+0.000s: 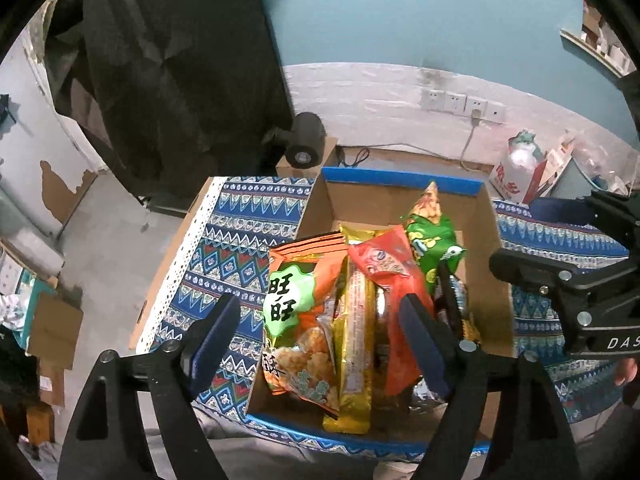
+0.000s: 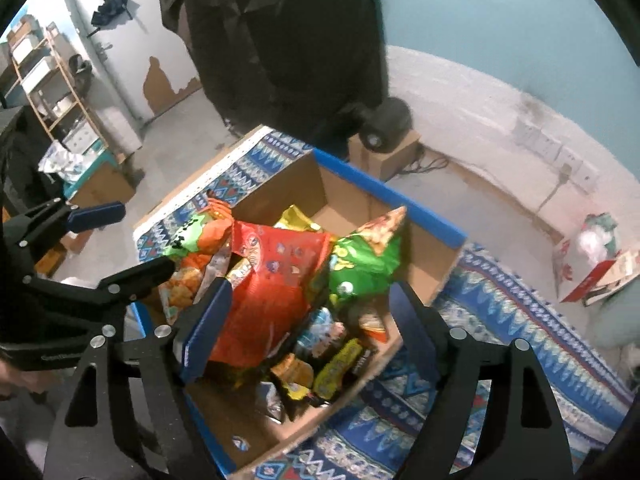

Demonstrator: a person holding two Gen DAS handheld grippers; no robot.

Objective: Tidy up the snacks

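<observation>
A cardboard box with blue-taped rims (image 1: 400, 178) (image 2: 384, 188) stands on a patterned cloth and holds several snack bags upright. In the left wrist view an orange rice-cracker bag (image 1: 304, 320), a yellow pack (image 1: 354, 352), a red bag (image 1: 396, 280) and a green bag (image 1: 432, 240) show. My left gripper (image 1: 320, 340) is open, its fingers straddling the orange and yellow bags above the box. My right gripper (image 2: 308, 320) is open over the box, above the red bag (image 2: 272, 280) and green bag (image 2: 364, 260). Small loose packets (image 2: 336, 364) lie on the box floor.
The blue patterned cloth (image 1: 240, 240) (image 2: 500, 320) covers the table around the box. A black round device (image 1: 306, 140) sits on a small carton behind. A white bag and red packaging (image 1: 524, 168) lie at the back right. Wall sockets (image 1: 460, 104) are behind.
</observation>
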